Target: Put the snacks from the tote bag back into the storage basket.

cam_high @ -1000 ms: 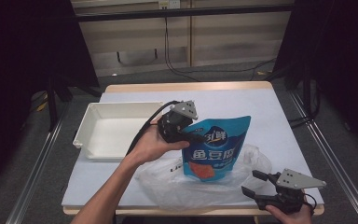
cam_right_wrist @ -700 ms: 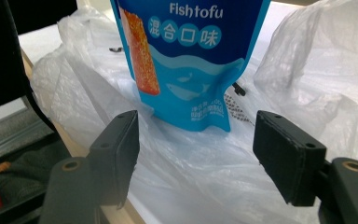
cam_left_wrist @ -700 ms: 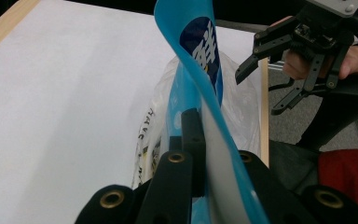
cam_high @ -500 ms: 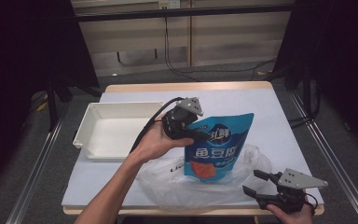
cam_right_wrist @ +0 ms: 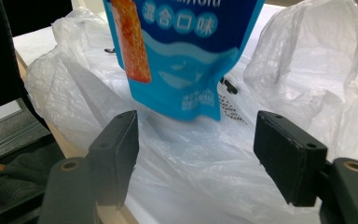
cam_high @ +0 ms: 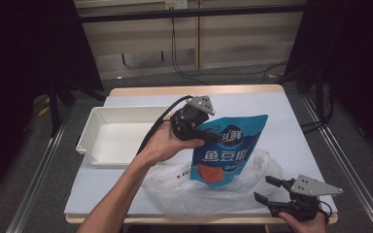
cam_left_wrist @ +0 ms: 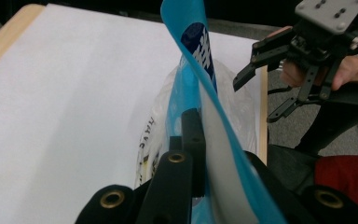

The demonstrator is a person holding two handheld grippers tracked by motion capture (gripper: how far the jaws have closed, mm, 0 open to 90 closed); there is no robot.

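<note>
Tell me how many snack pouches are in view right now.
1. The blue snack pouch hangs from the shut left gripper, its bottom over the clear plastic bag near the table's front edge. More could be hidden under the bag's folds.

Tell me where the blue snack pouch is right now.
In the high view the blue snack pouch hangs mid-table, right of the white tray, pinched by its upper edge in the left claw above the clear plastic bag.
</note>
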